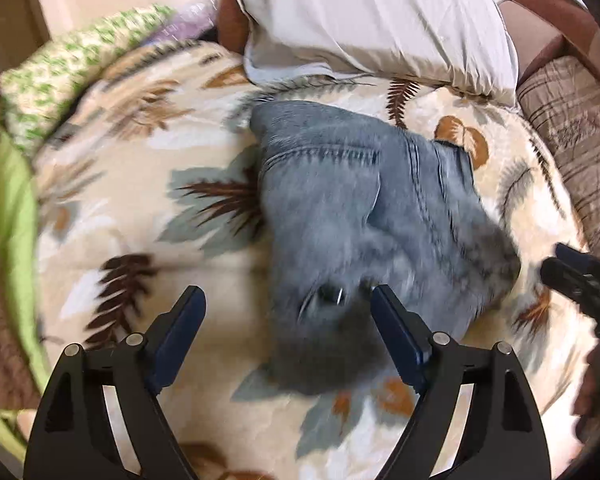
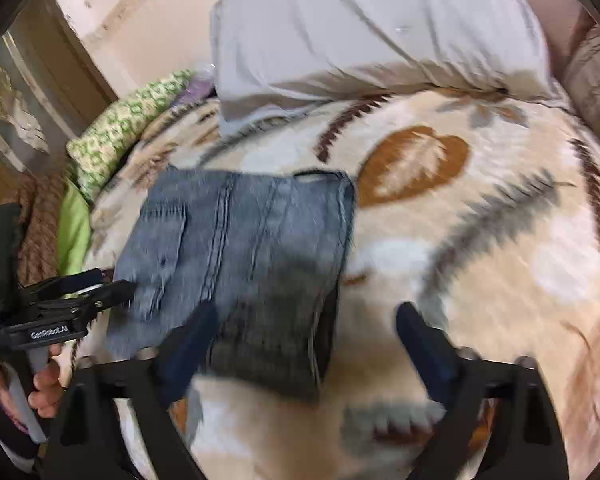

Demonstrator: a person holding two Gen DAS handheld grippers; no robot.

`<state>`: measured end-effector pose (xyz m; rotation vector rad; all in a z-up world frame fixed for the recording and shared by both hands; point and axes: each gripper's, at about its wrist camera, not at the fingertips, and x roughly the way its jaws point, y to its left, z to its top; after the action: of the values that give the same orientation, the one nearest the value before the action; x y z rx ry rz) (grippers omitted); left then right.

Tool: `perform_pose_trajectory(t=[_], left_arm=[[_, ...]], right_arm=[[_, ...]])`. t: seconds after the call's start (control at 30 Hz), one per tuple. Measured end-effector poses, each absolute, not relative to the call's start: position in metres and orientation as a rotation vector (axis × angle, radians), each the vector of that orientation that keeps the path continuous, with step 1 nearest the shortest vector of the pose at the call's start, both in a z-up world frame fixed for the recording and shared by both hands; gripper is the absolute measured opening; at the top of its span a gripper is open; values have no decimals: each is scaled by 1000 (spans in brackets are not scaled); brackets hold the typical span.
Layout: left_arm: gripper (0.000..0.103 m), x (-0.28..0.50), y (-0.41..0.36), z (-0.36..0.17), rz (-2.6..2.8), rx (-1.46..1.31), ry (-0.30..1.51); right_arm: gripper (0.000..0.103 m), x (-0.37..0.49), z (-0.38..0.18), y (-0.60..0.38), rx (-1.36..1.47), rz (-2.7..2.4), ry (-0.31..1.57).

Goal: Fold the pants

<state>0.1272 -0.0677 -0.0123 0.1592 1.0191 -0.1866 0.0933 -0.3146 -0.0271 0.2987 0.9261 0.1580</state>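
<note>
The blue denim pants [image 1: 364,216] lie folded into a compact rectangle on the leaf-patterned blanket [image 1: 148,184]; they also show in the right wrist view [image 2: 252,248]. My left gripper [image 1: 288,300] is open and empty, its jaws wide apart just above the near edge of the pants. My right gripper [image 2: 304,316] is open and empty, hovering over the near right corner of the pants. The right gripper shows at the right edge of the left wrist view [image 1: 556,260]; the left gripper shows at the left of the right wrist view [image 2: 116,284].
A white pillow [image 2: 372,32] lies at the head of the blanket [image 2: 480,240]. A green-patterned cushion [image 1: 76,64] sits at the far left. A striped brown cover [image 1: 572,136] lies at the right, and a lime green sheet [image 1: 12,216] edges the left side.
</note>
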Motion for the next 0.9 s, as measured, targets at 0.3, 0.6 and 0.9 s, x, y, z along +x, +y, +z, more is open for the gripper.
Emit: perform_pose_trajectory(t=[0.3,0.6,0.9], left_arm=[[85,54,-56,-25,-146,149,1025],[85,10,-65,-11,-166,178,960],[85,-4,-62,-7,-143,176,941]], right_arm=[[103,12,-23,-285,180,54,975],[103,-40,-3,-250,-112,-95,846],[103,-63,2,-258,-2,-97,833]])
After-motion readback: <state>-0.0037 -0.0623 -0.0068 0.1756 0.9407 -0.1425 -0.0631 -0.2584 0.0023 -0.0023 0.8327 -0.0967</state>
